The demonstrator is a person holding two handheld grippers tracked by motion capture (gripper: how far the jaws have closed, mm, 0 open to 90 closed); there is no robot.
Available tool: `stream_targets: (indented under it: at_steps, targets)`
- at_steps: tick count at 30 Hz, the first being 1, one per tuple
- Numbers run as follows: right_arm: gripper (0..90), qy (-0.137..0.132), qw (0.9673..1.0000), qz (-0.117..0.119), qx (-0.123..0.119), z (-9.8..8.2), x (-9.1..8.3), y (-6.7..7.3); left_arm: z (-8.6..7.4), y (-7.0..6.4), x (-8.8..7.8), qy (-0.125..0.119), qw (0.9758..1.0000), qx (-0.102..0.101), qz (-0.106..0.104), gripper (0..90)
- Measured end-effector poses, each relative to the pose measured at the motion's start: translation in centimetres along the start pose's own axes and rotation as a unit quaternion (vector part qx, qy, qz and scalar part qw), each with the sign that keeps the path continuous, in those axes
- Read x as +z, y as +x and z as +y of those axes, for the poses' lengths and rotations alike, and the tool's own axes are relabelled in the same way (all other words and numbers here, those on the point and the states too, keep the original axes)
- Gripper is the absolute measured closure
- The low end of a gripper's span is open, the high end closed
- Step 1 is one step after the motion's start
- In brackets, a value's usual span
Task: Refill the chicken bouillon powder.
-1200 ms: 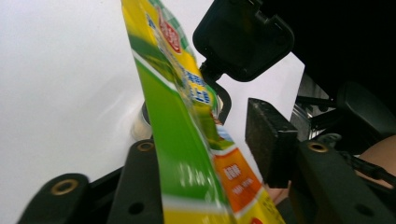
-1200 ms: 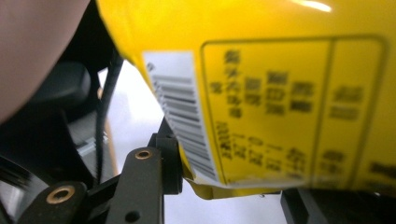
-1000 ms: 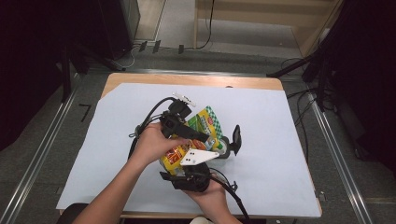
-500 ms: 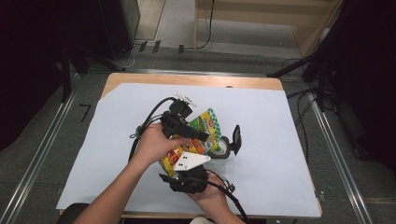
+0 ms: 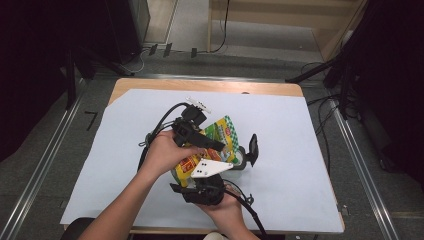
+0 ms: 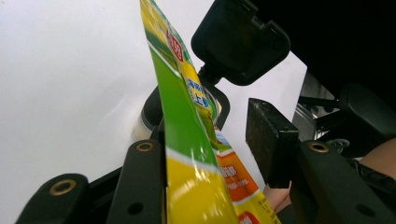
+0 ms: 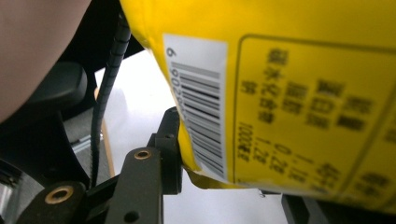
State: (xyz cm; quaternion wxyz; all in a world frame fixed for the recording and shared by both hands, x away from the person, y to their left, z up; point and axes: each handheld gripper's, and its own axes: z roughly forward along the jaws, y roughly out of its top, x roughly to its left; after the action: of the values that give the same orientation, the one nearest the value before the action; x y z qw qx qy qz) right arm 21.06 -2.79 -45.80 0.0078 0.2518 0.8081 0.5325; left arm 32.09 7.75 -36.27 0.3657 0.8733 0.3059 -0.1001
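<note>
Two hand-held grippers meet over the middle of the white-covered table, both at one yellow-green snack bag. Left gripper: bag edge stands between its jaws, flat against the left pad, a clear gap to the right pad; jaws have just been opening. Right gripper: bag's barcode side lies between its jaws, touching one pad; far pad hidden, so grip cannot be told. Bag sits lifted, tilted.
</note>
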Motion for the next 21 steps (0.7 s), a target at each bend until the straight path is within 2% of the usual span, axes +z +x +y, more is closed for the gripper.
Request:
stream_targets:
  at_steps: [3,4,11,17,21]
  targets:
    - [62.6,-0.011,0.9997,0.008,0.022,0.05,-0.22,-0.42,-0.03,-0.14,0.04,-0.001,1.0000,-0.003,0.001,58.4]
    - [62.6,-0.011,0.9996,0.008,0.023,0.07,-0.26,-0.52,-0.02,-0.21,0.02,-0.002,1.0000,0.003,0.003,58.9]
    - [61.4,0.001,0.9999,0.001,0.011,-0.02,-0.09,-0.42,-0.13,-0.26,0.31,-0.001,1.0000,0.004,0.008,60.7]
    - [60.4,0.013,0.9993,-0.020,-0.027,-0.04,0.04,0.01,-0.19,-0.29,0.18,-0.002,0.9999,0.006,0.008,61.2]
    - [61.5,0.015,0.9991,-0.026,-0.031,-0.05,0.12,0.08,-0.28,-0.38,0.09,-0.004,0.9999,0.005,0.015,61.0]
